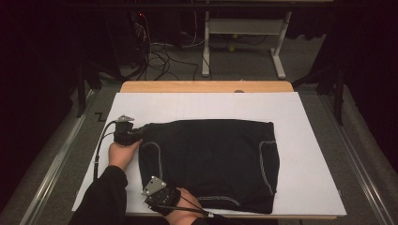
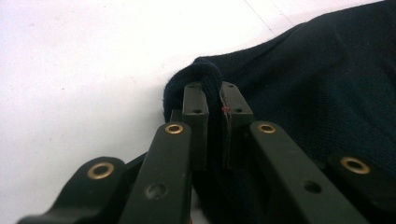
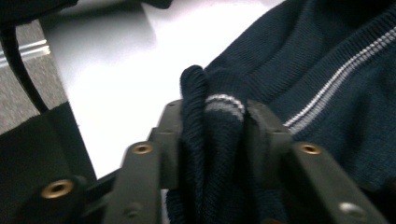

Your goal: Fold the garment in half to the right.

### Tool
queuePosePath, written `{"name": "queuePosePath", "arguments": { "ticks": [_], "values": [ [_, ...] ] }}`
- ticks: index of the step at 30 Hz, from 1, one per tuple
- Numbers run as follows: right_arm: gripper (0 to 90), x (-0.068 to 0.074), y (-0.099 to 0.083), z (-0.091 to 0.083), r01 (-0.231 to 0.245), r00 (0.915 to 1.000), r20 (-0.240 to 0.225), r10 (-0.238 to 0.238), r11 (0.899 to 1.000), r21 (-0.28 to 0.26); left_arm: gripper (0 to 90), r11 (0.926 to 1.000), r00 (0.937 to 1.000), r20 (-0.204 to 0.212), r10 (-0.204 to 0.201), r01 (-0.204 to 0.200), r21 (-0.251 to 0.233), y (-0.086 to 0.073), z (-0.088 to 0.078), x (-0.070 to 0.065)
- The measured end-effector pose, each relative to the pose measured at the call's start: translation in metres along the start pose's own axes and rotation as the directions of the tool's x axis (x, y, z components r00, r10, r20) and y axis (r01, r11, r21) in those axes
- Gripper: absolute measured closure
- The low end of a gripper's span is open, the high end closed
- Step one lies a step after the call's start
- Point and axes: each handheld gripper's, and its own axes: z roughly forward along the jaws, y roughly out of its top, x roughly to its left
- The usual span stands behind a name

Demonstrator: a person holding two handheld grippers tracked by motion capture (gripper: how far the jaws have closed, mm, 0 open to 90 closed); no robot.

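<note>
Gripping sweater [image 3: 327, 93] (striped hem), right tongs [image 3: 217, 126]

White board [image 1: 300, 122] over wooden table [image 1: 206, 86], cables [image 1: 157, 56] on floor, metal stand [image 1: 244, 28]

Garment [image 1: 211, 161] lies mid-board [image 1: 309, 140]; table [image 1: 206, 86] edge behind.

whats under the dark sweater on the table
The dark sweater lies on a white sheet that covers the wooden table. Whether anything else lies beneath it cannot be seen, since the cloth covers that patch.
</note>
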Motion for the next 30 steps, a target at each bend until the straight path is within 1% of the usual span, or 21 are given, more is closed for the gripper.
{"name": "queuePosePath", "arguments": {
  "ticks": [3, 4, 6, 7, 12, 17, 18, 21, 24, 25, 26, 28, 29, 30],
  "values": [
    [70.1, -0.006, 0.000, -0.003, -0.031, 0.9991, -0.030, 0.031, 1.000, -0.001, 79.7, 1.0000, 1.0000, -0.001, 0.005, -0.005, 0.000, 0.000, 0.000, -0.001],
    [71.0, -0.007, 0.000, -0.004, -0.033, 0.9987, -0.039, 0.033, 0.999, -0.005, 79.7, 1.0000, 1.0000, -0.002, 0.004, -0.004, 0.000, 0.000, 0.000, -0.001],
    [71.9, -0.008, 0.001, -0.007, -0.024, 0.9989, -0.040, 0.024, 1.000, -0.007, 79.7, 1.0000, 1.0000, -0.003, 0.003, -0.003, 0.001, 0.000, 0.000, -0.001],
    [72.2, -0.008, 0.001, -0.008, -0.012, 0.9992, -0.038, 0.011, 1.000, -0.011, 79.7, 1.0000, 1.0000, -0.002, 0.002, -0.002, 0.001, 0.000, 0.000, 0.000],
    [73.0, -0.011, 0.000, -0.016, -0.019, 0.9990, -0.041, 0.016, 0.998, -0.057, 79.5, 1.0000, 1.0000, 0.001, -0.005, 0.005, 0.001, 0.000, 0.000, 0.000],
    [73.2, -0.014, -0.003, -0.026, -0.028, 0.9991, -0.035, 0.024, 0.992, -0.119, 79.4, 0.9999, 0.9999, 0.001, -0.011, 0.011, 0.004, 0.000, 0.000, 0.001],
    [73.4, -0.016, -0.004, -0.029, -0.032, 0.9990, -0.036, 0.028, 0.991, -0.127, 79.4, 0.9999, 1.0000, -0.003, -0.009, 0.009, 0.006, 0.000, 0.000, 0.001],
    [73.8, -0.019, -0.007, -0.034, -0.033, 0.9991, -0.030, 0.028, 0.988, -0.151, 79.4, 0.9995, 0.9996, -0.018, 0.024, -0.024, 0.022, 0.001, 0.002, -0.004],
    [74.0, -0.023, -0.010, -0.037, -0.040, 0.9988, -0.035, 0.034, 0.985, -0.169, 79.3, 0.9995, 0.9993, -0.030, 0.023, -0.022, 0.021, 0.002, 0.001, -0.005],
    [74.0, -0.024, -0.011, -0.037, -0.051, 0.9980, -0.045, 0.044, 0.983, -0.177, 79.4, 0.9996, 0.9992, -0.032, 0.023, -0.022, 0.020, 0.002, 0.000, -0.005],
    [74.0, -0.025, -0.011, -0.037, -0.053, 0.9976, -0.053, 0.044, 0.983, -0.178, 79.4, 0.9994, 0.9990, -0.035, 0.029, -0.028, 0.018, 0.001, -0.001, -0.007],
    [74.1, -0.027, -0.012, -0.038, -0.059, 0.9971, -0.059, 0.049, 0.980, -0.190, 79.4, 0.9982, 0.9973, -0.046, 0.058, -0.057, 0.017, 0.000, -0.002, -0.012],
    [74.2, -0.028, -0.012, -0.039, -0.059, 0.9969, -0.062, 0.048, 0.979, -0.197, 79.4, 0.9984, 0.9971, -0.053, 0.054, -0.053, 0.020, 0.000, -0.002, -0.013],
    [74.3, -0.028, -0.012, -0.040, -0.058, 0.9968, -0.065, 0.046, 0.978, -0.200, 79.4, 0.9992, 0.9981, -0.051, 0.035, -0.034, 0.019, 0.000, -0.002, -0.013]
  ]
}}
